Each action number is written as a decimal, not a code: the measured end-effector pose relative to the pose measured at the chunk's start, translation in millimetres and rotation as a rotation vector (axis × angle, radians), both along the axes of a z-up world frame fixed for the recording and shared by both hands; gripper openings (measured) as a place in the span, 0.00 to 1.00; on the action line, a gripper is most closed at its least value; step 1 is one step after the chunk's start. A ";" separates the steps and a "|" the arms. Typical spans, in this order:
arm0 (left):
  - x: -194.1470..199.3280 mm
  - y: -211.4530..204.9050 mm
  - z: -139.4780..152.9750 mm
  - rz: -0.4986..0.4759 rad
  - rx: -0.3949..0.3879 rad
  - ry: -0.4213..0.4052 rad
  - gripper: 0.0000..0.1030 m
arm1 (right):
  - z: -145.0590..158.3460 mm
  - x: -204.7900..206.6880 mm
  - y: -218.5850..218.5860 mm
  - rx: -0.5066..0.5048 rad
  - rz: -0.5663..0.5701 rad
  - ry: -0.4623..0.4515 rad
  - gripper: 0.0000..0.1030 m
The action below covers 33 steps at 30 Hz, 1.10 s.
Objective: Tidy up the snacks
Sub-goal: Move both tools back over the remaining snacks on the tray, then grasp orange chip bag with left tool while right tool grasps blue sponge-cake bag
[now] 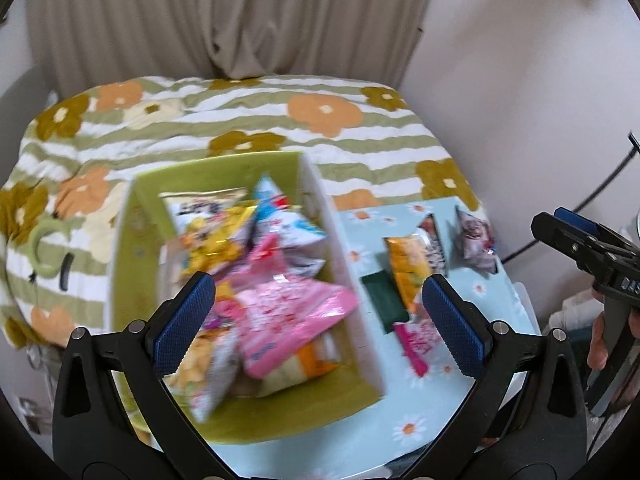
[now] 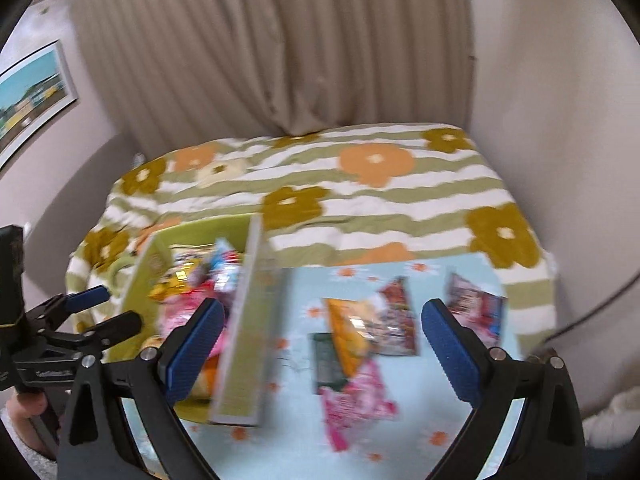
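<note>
Both views downward — shared box (image 1: 368, 344)

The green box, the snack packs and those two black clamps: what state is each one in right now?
Green box: open-topped, heaped with snack bags.
Pink bag: lying on top of the heap in the box.
Orange bag: outside the box, on the table, overlapping the dark green pack.
Dark green pack: flat on the table.
Left gripper: open, holding nothing.
Right gripper: open, holding nothing.

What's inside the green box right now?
The green box holds a heap of snack bags: a big pink bag on top, a yellow one and a blue-white one behind it. Whatever is beneath them and the box floor are covered.
</note>
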<state>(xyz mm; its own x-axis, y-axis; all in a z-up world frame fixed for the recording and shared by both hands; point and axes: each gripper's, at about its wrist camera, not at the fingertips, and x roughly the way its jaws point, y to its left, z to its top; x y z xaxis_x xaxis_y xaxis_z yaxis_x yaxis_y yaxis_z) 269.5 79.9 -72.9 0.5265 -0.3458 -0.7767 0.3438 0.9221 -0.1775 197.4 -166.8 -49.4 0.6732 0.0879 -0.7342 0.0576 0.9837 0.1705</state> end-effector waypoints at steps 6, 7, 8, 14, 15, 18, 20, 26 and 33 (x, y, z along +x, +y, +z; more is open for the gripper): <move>6.2 -64.5 -6.1 -0.037 0.010 0.022 1.00 | -14.4 -4.9 -72.0 0.038 -0.081 0.043 0.96; 7.9 -76.5 -8.9 -0.036 0.004 0.035 1.00 | -16.7 -4.8 -79.1 0.042 -0.086 0.051 0.96; 10.0 -85.0 -11.6 -0.034 -0.003 0.047 1.00 | -21.9 -2.2 -93.5 0.053 -0.093 0.065 0.96; 28.7 -138.6 -41.1 0.009 -0.013 0.121 1.00 | -53.6 13.9 -149.1 0.121 -0.100 0.141 0.96; 32.3 -146.0 -46.8 0.018 -0.013 0.133 1.00 | -59.0 16.4 -154.8 0.128 -0.099 0.152 0.96; 43.5 -166.0 -66.5 0.049 -0.005 0.167 1.00 | -81.7 27.8 -172.9 0.162 -0.087 0.201 0.96; 52.7 -176.0 -83.6 0.077 -0.002 0.197 1.00 | -95.5 33.8 -182.8 0.190 -0.081 0.228 0.96; 72.3 -192.5 -131.4 0.131 -0.030 0.286 1.00 | -147.6 57.8 -206.0 0.267 -0.072 0.311 0.96; 86.1 -204.8 -174.6 0.144 -0.022 0.347 1.00 | -192.2 74.4 -221.1 0.368 -0.107 0.365 0.96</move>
<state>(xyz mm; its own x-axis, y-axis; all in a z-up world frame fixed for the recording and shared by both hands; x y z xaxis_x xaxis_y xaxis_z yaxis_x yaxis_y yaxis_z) 355.6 -124.8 -247.6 0.2775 -0.3060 -0.9107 0.1264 0.9513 -0.2812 271.8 -387.9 -241.5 0.3987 0.3292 -0.8560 0.2744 0.8478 0.4539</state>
